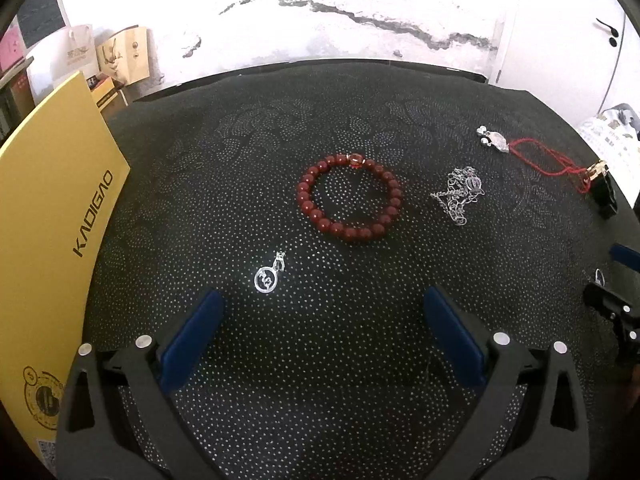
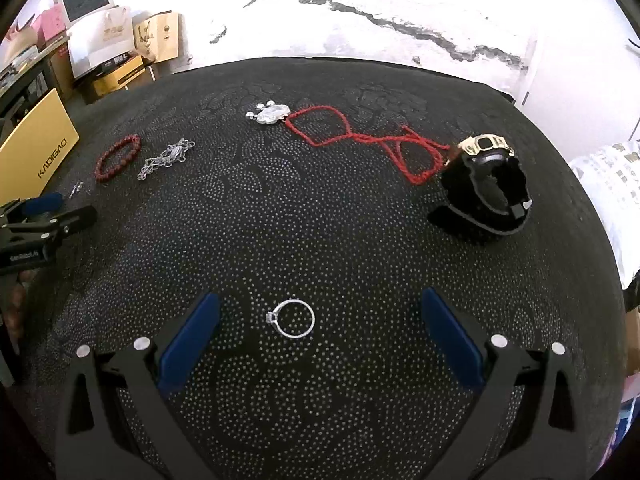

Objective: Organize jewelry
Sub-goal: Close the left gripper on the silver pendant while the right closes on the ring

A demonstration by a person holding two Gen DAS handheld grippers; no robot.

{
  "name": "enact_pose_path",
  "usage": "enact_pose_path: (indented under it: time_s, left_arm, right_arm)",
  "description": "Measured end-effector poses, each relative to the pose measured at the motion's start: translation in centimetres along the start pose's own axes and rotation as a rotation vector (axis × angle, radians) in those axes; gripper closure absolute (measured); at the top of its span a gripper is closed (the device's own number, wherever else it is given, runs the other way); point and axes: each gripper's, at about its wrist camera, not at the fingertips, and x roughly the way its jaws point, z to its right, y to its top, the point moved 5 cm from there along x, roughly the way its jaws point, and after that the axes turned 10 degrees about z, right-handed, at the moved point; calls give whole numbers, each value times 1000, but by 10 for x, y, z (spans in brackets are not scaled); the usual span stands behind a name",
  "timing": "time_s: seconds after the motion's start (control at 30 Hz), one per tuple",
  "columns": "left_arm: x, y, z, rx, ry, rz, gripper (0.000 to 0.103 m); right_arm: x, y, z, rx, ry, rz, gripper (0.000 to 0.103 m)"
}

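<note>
A thin silver ring with a small stone setting [image 2: 291, 318] lies flat on the black dotted surface [image 2: 320, 220], low in the right wrist frame's centre, its setting turned to the frame's left, between the blue pads of the right gripper [image 2: 320, 312], whose jaws stand wide apart and touch nothing. The left gripper [image 1: 324, 306] is likewise spread and empty; just above its left pad lies a round silver pendant [image 1: 267, 278], bail pointing upper right. A dark red bead bracelet [image 1: 349, 197] sits at mid-frame with bare cloth all around, a tangled silver chain [image 1: 460, 194] to its right. A yellow box [image 1: 48, 240] borders the left edge.
</note>
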Motion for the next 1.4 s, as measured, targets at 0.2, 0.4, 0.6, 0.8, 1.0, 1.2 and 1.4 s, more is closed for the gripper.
enact_pose_path:
  time_s: [0.2,0.4,0.6,0.8,1.0,1.2,1.4]
  left_arm:
    - [0,1,-1,27,-15,0,6]
    - [0,8,-6,20,-3,28,30]
    - [-3,10,1,56,-12,44,60]
    - [-5,9,4,69,-8,47,67]
    - [-7,7,10,95,-12,51,78]
    - [-7,6,9,110,-6,52,89]
    - [-7,5,10,115,4,53,91]
  right_arm:
    - [-7,-1,-4,-49,56,11,20]
    - [-14,-1,-10,-99,109,27,39]
    - [-16,-2,-19,-120,131,40,55]
    - [-19,-4,-24,-135,150,48,73]
    - [-20,-3,-26,-142,146,56,74]
    - [-24,-7,-26,-145,136,56,78]
    - [-31,-15,-24,-149,122,59,77]
